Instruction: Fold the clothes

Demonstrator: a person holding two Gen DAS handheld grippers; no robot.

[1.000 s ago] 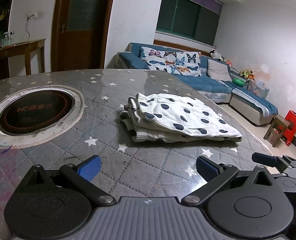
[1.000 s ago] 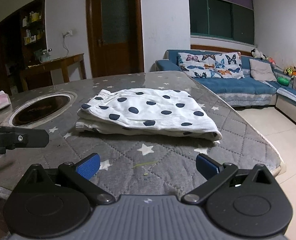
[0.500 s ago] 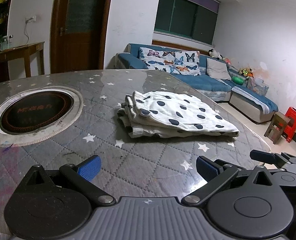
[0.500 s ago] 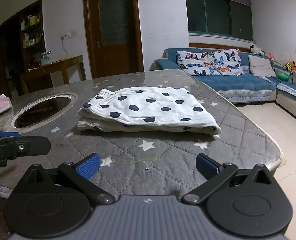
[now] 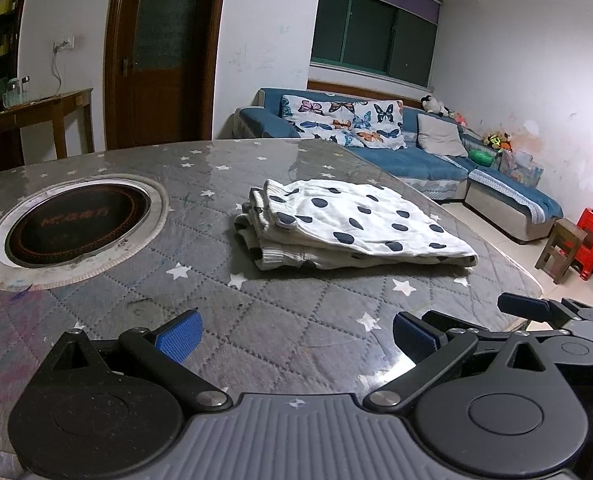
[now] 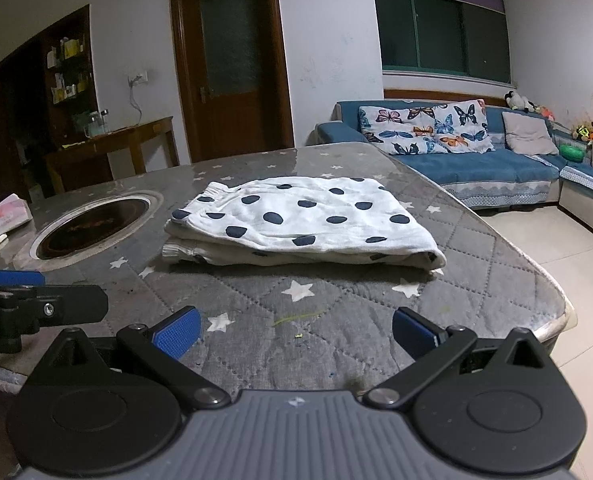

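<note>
Plainly, by label:

Garment: white cotton garment with dark blue dots (image 5: 352, 224), folded into a flat stack of several layers, lying on the grey quilted star-print table cover (image 5: 288, 312) toward the right side of the table, near its right edge.

Left tool: left gripper (image 5: 296, 332), blue-padded fingers spread wide, nothing between them, hovering over the near part of the table.

Right tool: right gripper (image 6: 294, 330), likewise spread and empty, near the table's near right edge; it also shows at the lower right of the left wrist view.

Key relation: the garment lies ahead of both grippers, on the far side of a strip of bare cover, touching neither. Its long axis runs left to right across both views. The layered, banded end (image 6: 184, 240) points left; the smooth folded end (image 6: 428, 256) points right.

Nearer hand: in the right wrist view the stack sits almost dead ahead; in the left wrist view it sits ahead and slightly right. So the right gripper looks better lined up.

Progress: judged from its compact shape, folding looks finished or nearly so.

Other things: round dark inset hob with a pale ring (image 5: 76, 224) left of the garment; pink tissue pack (image 6: 8, 214) at the far left.
</note>
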